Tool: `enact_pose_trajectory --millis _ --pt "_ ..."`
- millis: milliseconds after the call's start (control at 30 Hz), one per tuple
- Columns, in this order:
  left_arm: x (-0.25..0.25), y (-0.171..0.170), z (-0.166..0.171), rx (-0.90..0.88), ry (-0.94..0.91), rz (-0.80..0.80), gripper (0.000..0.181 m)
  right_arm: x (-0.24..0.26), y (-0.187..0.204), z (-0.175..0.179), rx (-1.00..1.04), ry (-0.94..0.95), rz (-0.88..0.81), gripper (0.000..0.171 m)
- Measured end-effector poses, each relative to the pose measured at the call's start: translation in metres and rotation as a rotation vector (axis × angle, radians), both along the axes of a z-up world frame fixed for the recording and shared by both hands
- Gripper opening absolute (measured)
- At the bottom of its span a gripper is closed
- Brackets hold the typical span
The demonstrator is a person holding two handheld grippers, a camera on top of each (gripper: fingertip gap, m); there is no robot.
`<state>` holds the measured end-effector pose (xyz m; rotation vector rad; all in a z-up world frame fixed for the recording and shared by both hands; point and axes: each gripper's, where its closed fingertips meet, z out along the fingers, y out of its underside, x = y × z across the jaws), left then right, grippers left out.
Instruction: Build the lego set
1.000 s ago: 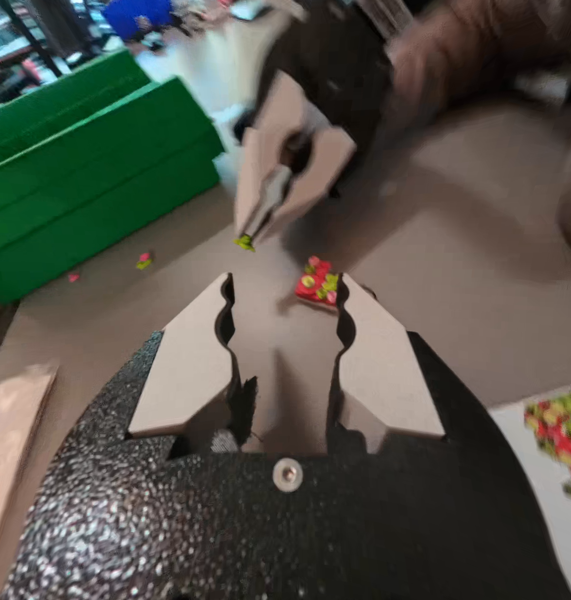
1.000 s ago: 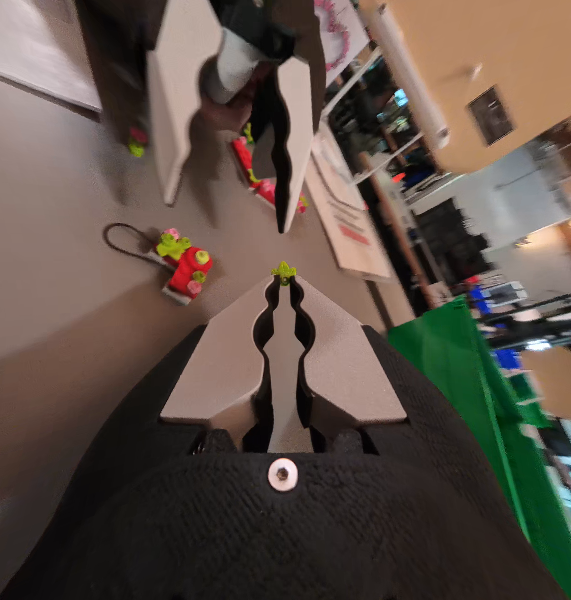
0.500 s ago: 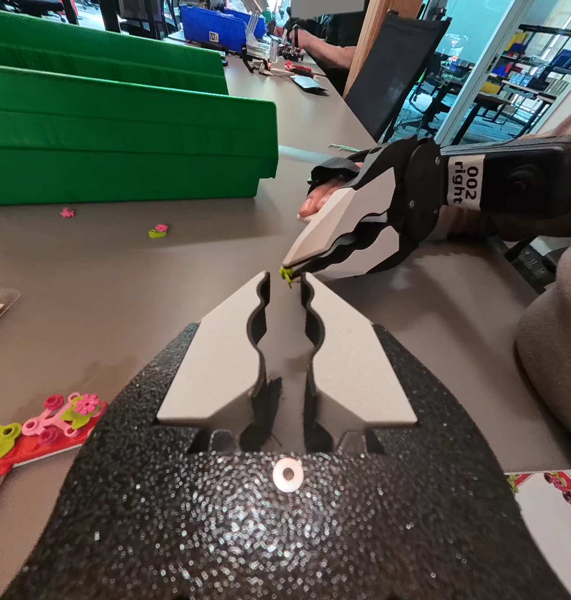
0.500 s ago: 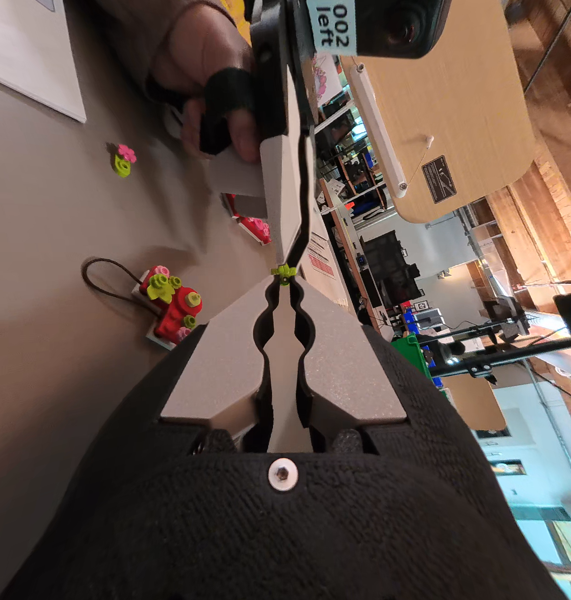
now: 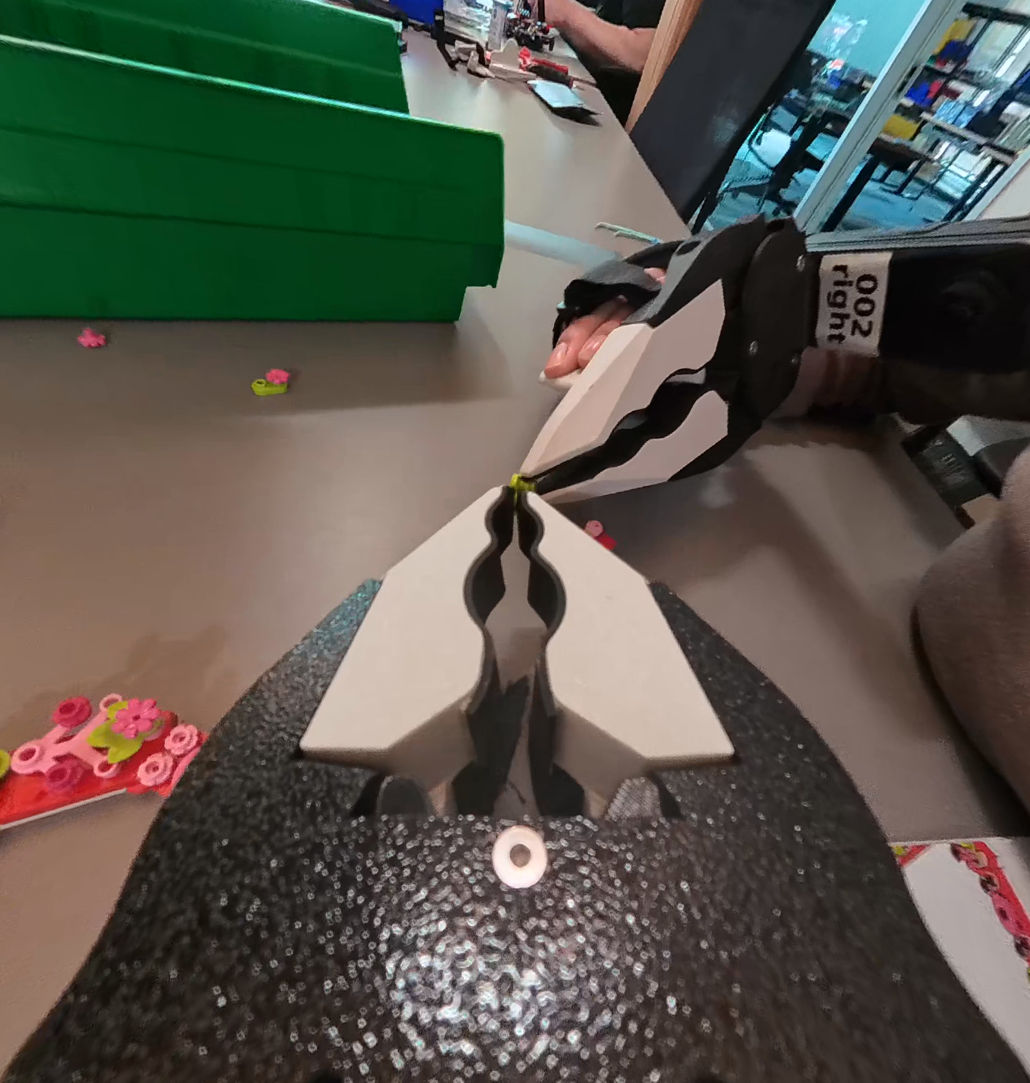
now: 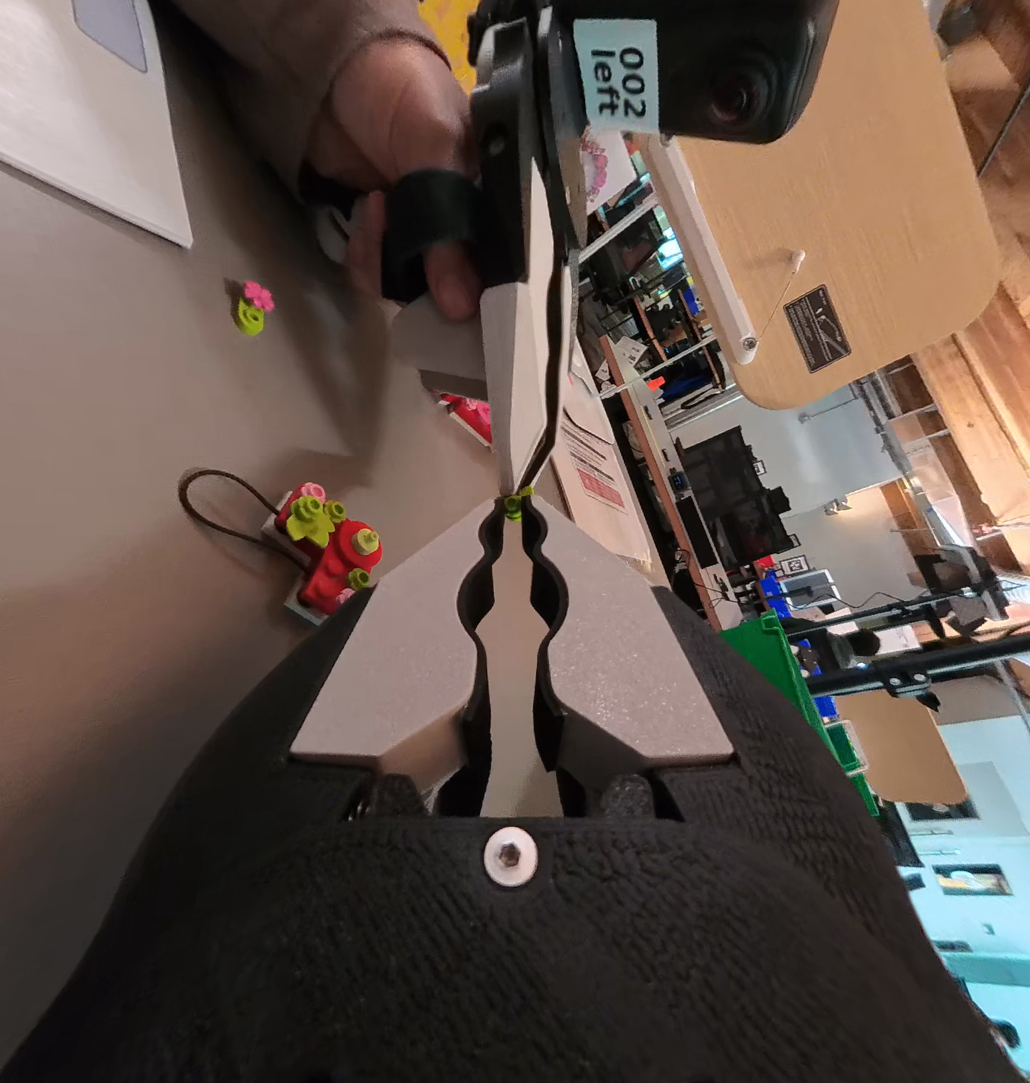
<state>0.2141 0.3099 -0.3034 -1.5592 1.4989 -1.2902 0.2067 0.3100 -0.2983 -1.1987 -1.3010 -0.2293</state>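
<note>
A tiny lime-green Lego piece [image 5: 521,483] is held above the brown table, pinched between the tips of both grippers. My left gripper [image 5: 514,499] is shut on it from the near side. My right gripper [image 5: 531,477] comes in from the right and is shut on the same piece. In the right wrist view the piece [image 6: 514,505] sits at my right gripper's tips [image 6: 512,511], and the left gripper [image 6: 521,482] comes down onto it from above. A red build with pink flowers [image 5: 90,756] lies at the lower left.
Green bins [image 5: 208,176] stand at the back left. A lime and pink flower piece [image 5: 269,382] and a pink flower [image 5: 90,338] lie loose on the table. A red build with lime leaves and a brown cord loop [image 6: 331,551] lies left of my right gripper. An instruction sheet [image 5: 970,937] lies at the lower right. Only a small space, under 4 cm, lies between the two pairs of fingers.
My left gripper has gone from wide open to shut on the lime piece. The two grippers have come together tip to tip, with the right one holding the piece throughout.
</note>
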Motion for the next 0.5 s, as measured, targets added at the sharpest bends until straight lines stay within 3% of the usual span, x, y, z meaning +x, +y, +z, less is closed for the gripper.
enact_pose_trajectory --millis 167,267,367,500 --pt "0.0 0.001 -0.006 0.042 0.038 0.021 0.0 0.0 -0.001 -0.006 -0.013 -0.031 0.008 0.004" --pt "-0.005 0.023 -0.018 0.161 0.111 0.106 0.0 -0.005 -0.008 0.002 -0.005 0.015 0.055 0.004" --pt "-0.005 0.025 -0.011 0.051 0.066 0.125 0.0 0.006 0.002 -0.002 -0.03 0.014 0.001 0.004" --pt "-0.004 0.032 -0.006 0.103 0.028 0.172 0.0 0.031 0.024 -0.029 -0.395 0.091 -0.127 0.004"
